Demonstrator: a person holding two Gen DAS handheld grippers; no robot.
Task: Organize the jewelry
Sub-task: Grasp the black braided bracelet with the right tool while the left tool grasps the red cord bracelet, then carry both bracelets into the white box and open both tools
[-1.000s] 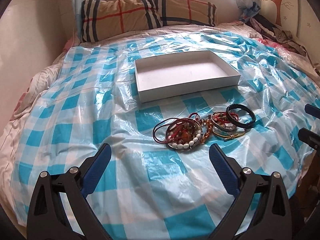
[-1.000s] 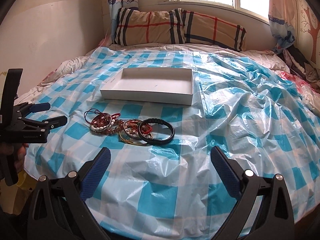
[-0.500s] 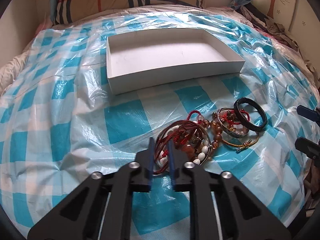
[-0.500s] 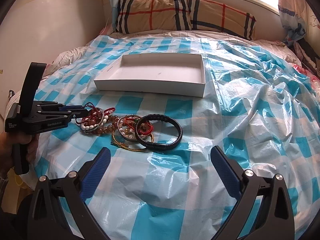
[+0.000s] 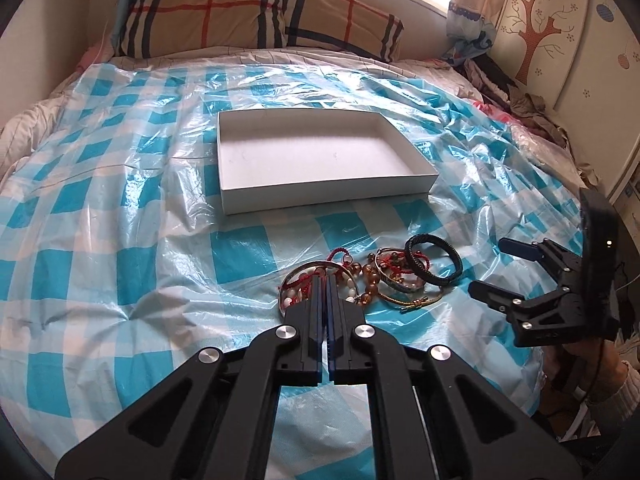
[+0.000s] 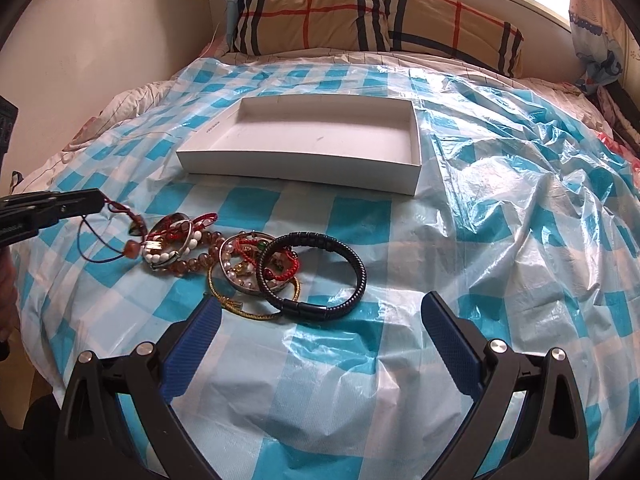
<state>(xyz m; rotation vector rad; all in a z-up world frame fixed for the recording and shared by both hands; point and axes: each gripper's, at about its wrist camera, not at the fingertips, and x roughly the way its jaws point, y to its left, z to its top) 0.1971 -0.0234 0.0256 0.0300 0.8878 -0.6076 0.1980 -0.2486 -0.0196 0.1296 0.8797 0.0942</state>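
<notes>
The jaws of the left gripper (image 6: pixel 102 203) are seen closed on a thin red cord bracelet (image 6: pixel 105 236), lifted at the left edge of the jewelry pile (image 6: pixel 256 264). The right gripper (image 6: pixel 320 314) is held with jaws wide apart just before the black braided bracelet (image 6: pixel 344 256). A white box (image 6: pixel 304 168) is seen beyond on the bed's checked plastic sheet (image 6: pixel 500 240).
</notes>
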